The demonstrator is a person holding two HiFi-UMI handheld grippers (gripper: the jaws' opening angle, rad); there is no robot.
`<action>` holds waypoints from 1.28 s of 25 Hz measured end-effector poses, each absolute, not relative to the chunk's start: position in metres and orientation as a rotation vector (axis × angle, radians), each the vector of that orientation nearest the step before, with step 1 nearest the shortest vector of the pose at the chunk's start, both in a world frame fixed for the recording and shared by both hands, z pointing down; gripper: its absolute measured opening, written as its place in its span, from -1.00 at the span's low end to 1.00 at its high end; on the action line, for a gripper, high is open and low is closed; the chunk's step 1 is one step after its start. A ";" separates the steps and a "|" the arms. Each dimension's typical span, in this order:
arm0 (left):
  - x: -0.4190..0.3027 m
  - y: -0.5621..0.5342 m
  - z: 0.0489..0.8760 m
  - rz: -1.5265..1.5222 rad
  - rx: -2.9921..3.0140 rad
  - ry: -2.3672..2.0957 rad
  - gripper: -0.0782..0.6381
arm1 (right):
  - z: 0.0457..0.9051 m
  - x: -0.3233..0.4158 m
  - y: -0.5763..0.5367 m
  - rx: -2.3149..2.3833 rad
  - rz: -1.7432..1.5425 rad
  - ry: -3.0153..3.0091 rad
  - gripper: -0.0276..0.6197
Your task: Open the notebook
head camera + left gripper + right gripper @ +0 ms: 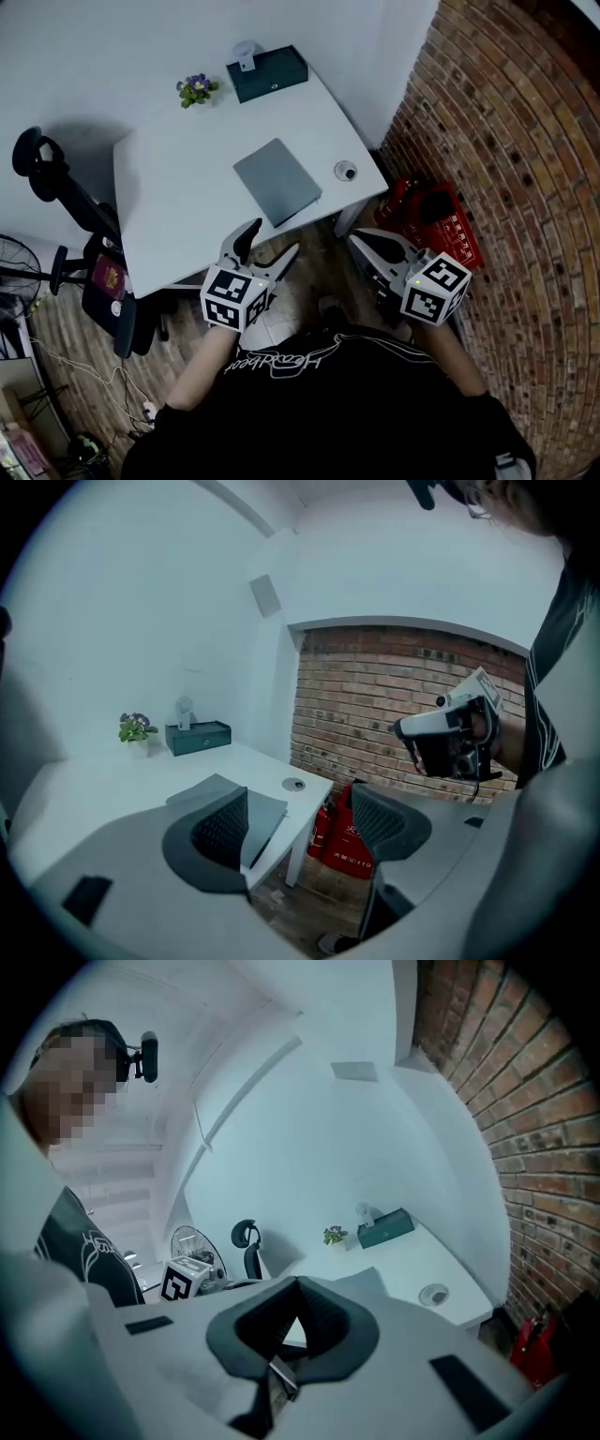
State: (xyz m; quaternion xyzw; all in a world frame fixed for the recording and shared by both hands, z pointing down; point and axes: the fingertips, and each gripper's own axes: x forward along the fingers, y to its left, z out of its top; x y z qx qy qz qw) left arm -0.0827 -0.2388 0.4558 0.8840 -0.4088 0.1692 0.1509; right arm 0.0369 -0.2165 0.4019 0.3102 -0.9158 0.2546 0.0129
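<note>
The grey notebook [277, 181] lies closed on the white table [178, 197], near its front right edge. Both grippers hang off the table, below its front edge. My left gripper [273, 239] is open with nothing between its jaws and points toward the notebook's near corner. In the left gripper view the notebook [267, 810] shows partly behind the left jaw of this gripper [298, 822]. My right gripper [360, 238] is off the table's right corner. Its jaws meet at the tips in the right gripper view [298, 1288], empty, with the notebook [361, 1282] beyond them.
A teal box [267, 73] and a small potted plant [196, 89] stand at the table's far edge. A round cable grommet [346, 171] sits right of the notebook. Red fire extinguishers [436, 220] stand by the brick wall [506, 141]. An office chair [75, 244] is left.
</note>
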 end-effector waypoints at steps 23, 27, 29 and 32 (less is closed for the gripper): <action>-0.032 -0.350 0.549 0.811 2.426 -1.276 0.18 | 0.429 0.094 -0.315 0.834 0.786 -2.823 -0.91; -0.026 -0.361 0.566 0.871 2.420 -1.256 0.18 | 0.431 0.097 -0.326 0.852 0.813 -2.819 -0.91; -0.022 -0.365 0.574 0.908 2.419 -1.240 0.18 | 0.432 0.100 -0.329 0.857 0.824 -2.819 -0.91; -0.017 -0.370 0.586 0.951 2.415 -1.229 0.18 | 0.438 0.106 -0.331 0.874 0.840 -2.801 -0.91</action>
